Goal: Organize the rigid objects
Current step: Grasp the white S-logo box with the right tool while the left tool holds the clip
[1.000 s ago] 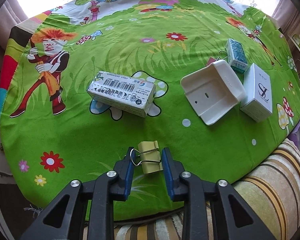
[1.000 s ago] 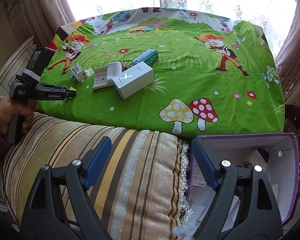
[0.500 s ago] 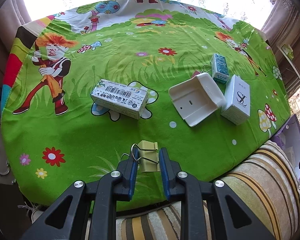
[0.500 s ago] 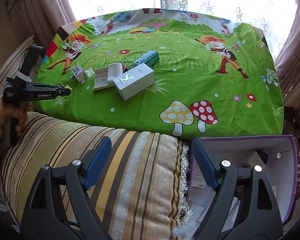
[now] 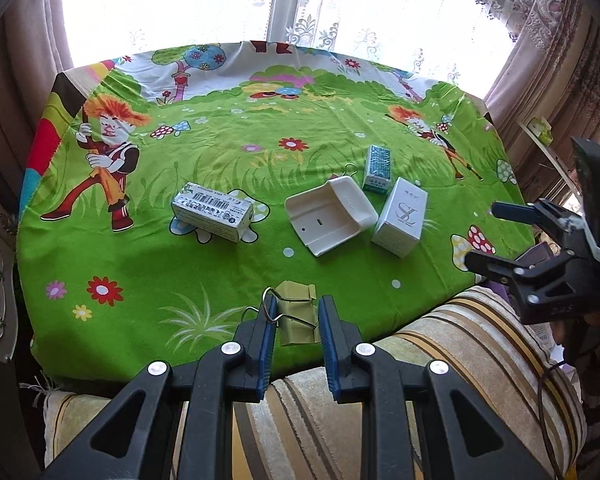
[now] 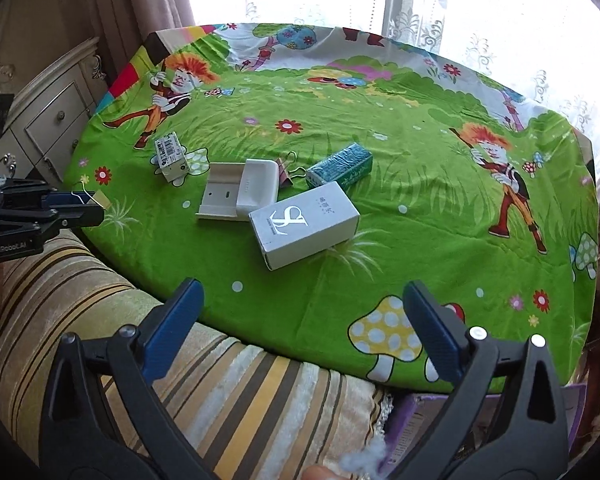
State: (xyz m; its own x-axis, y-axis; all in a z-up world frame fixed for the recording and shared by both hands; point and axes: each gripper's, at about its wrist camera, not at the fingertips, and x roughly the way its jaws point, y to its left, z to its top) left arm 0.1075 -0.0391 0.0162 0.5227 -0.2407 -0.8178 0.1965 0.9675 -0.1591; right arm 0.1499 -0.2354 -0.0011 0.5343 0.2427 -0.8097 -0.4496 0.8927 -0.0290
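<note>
A desk draped in a bright green cartoon cloth (image 5: 228, 264) stands before a sunlit window with lace curtains (image 5: 316, 4); a striped cushion (image 5: 452, 344) lies along its near edge, and a pale drawer cabinet (image 6: 52, 128) stands at the upper left of the right wrist view.

At lower centre of the left wrist view, an olive binder clip (image 5: 298, 314) with wire handles is clamped between the blue pads of the left gripper (image 5: 296, 334), whose fingers are drawn narrow on it; it is carried clear of the cloth over the desk's near edge. In the right wrist view the same clip (image 6: 99, 200) appears at the left edge.

On the cloth, mid-frame: a barcoded carton (image 5: 212, 212) to the left, a white open tray (image 5: 330, 216) at centre, a white box with a looped logo (image 5: 400, 218) touching the tray's right side, and a teal packet (image 5: 377, 168) just behind them. A second clip, pink (image 6: 285, 172), lies between tray and teal packet.

The right gripper (image 6: 302, 326) points down toward the desk's near edge, its fingers wide and opening, nothing between them. A purple box (image 6: 500, 412) shows at the lower right of that view.
</note>
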